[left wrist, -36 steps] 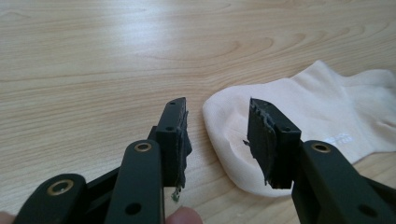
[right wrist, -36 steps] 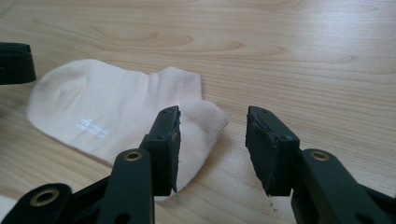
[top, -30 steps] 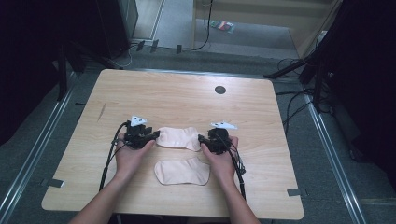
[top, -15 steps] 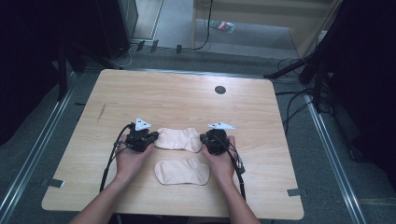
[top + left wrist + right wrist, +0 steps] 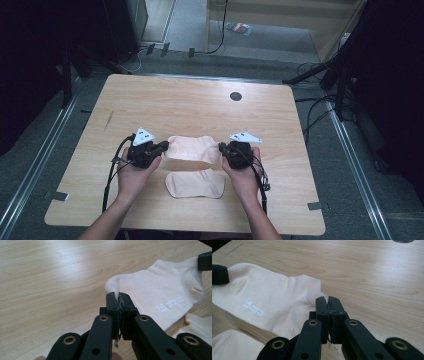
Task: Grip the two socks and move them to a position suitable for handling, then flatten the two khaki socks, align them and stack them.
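Observation:
Two cream ankle socks lie on the wooden table [image 5: 190,100]. The far sock [image 5: 192,148] stretches flat between both grippers. My left gripper [image 5: 162,146] is shut on its left end, where cloth is pinched between the jaws [image 5: 117,296]. My right gripper [image 5: 222,148] is shut on the sock's right edge [image 5: 327,300]. White lettering shows on the held sock [image 5: 160,290] [image 5: 269,297]. The near sock [image 5: 195,183] lies loose just below it, between the person's hands, and its edge shows low in both gripper views [image 5: 200,322] [image 5: 232,345].
A round black hole [image 5: 235,96] sits in the tabletop at the far middle. Bare wood spreads beyond and to both sides of the socks. Cables [image 5: 107,180] trail from each gripper toward the near edge. Dark stands and floor cables surround the table.
Both grippers, with the far sock held between them, have shifted slightly toward the person. The near sock has stayed where it was.

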